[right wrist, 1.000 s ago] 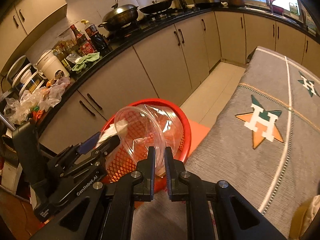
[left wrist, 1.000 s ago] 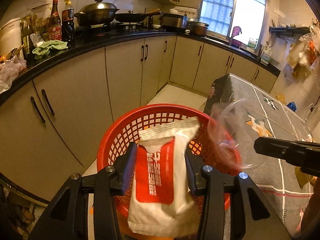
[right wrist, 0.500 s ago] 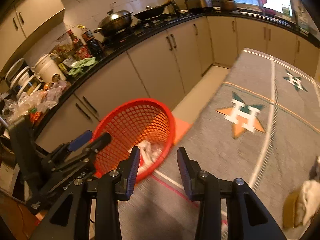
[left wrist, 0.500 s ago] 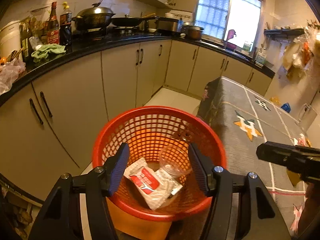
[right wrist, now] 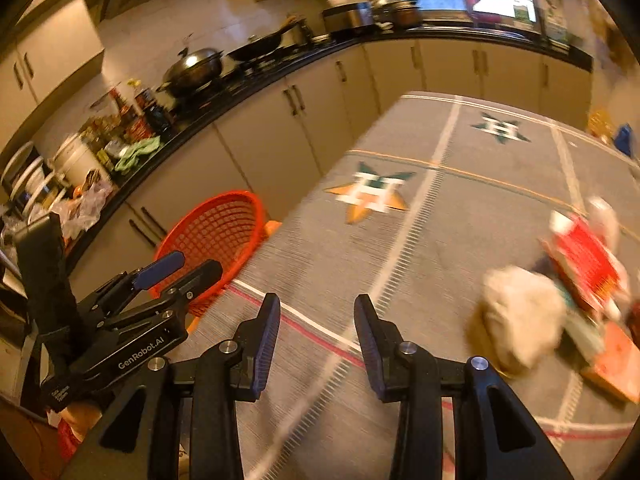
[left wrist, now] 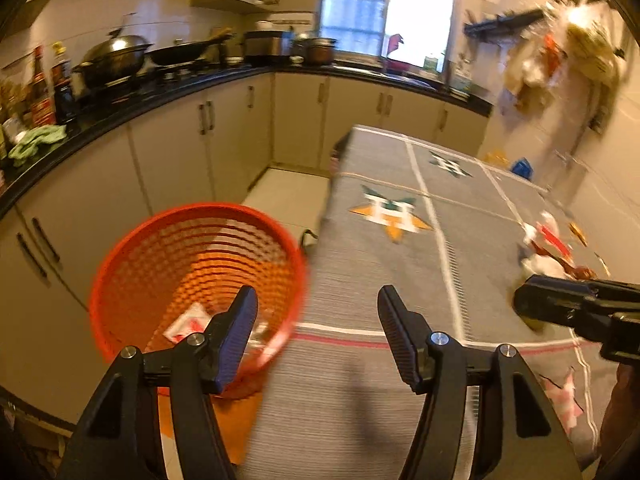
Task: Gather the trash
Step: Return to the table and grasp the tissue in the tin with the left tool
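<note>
Swinging both empty tools back toward the leftover litter is the step in hand, so aim before you close. Your left gripper (left wrist: pixel 316 300) stands with its jaws apart and nothing between them, poised over the table's near edge. Your right gripper (right wrist: pixel 316 308) is likewise parted and empty; its jaws opened within the last second and then held at that width.

The round red plastic mesh basket (left wrist: pixel 120 280) sits on the floor just beside the table's corner, with a red-and-white wrapper (left wrist: pixel 188 322) lying in its bottom. What remains to collect is the heap of rubbish (right wrist: pixel 560 296) on the right part of the table: a crumpled white paper wad (right wrist: pixel 520 316) nearest you, touching a flat red-and-white packet (right wrist: pixel 584 260) behind it, and an orange card piece (right wrist: pixel 616 364) alongside. Motion blur hides the finer detail.

Take the wad first with your right tool, I would judge, since it lies closest and will crush easily; spread wider beforehand. The flat packet will likely need a pinch on an edge.

The grey woven tablecloth with star motifs and white stripes (right wrist: pixel 440 240) may drag, so lift straight. Cream cabinets (left wrist: pixel 172 160) under a black counter (left wrist: pixel 120 108) ring the room, a lidded wok (left wrist: pixel 116 54) on the hob.
</note>
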Demonstrator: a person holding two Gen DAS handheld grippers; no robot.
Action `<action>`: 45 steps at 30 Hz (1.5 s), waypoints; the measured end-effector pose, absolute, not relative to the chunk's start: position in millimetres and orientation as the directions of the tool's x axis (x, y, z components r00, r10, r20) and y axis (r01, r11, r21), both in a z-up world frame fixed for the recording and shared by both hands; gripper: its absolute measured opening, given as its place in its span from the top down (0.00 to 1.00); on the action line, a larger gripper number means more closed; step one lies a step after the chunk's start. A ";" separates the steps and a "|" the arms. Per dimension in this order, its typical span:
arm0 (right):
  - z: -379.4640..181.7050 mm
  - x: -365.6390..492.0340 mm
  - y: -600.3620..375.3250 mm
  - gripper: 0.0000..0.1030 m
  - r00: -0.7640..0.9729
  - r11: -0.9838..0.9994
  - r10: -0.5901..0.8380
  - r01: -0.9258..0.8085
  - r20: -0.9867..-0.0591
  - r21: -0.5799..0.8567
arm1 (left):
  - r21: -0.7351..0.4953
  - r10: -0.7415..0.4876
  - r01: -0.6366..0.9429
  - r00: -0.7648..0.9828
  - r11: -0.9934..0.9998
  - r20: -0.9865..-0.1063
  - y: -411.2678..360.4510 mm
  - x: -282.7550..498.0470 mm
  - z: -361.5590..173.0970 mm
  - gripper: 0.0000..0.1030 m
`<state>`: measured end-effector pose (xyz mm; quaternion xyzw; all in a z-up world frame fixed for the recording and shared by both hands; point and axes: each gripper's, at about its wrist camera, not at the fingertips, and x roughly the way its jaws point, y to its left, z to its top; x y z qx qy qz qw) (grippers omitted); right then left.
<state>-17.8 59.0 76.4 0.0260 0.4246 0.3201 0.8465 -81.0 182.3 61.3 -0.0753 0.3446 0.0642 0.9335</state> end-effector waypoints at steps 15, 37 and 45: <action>66.4 -15.3 -157.6 0.60 0.608 0.897 0.425 -0.179 -0.671 0.405 | -0.090 -0.120 0.079 0.693 0.993 -0.711 48.0 -33.1 68.4 0.33; 34.4 -2.1 -225.5 0.60 0.612 0.892 0.373 -0.030 -0.697 0.451 | 0.002 -0.145 0.219 0.652 0.976 -0.744 -40.6 20.5 49.2 0.71; 19.8 0.3 -215.3 0.57 0.570 0.894 0.387 -0.039 -0.725 0.446 | -0.049 -0.188 0.217 0.684 0.975 -0.704 -24.0 6.1 68.6 0.75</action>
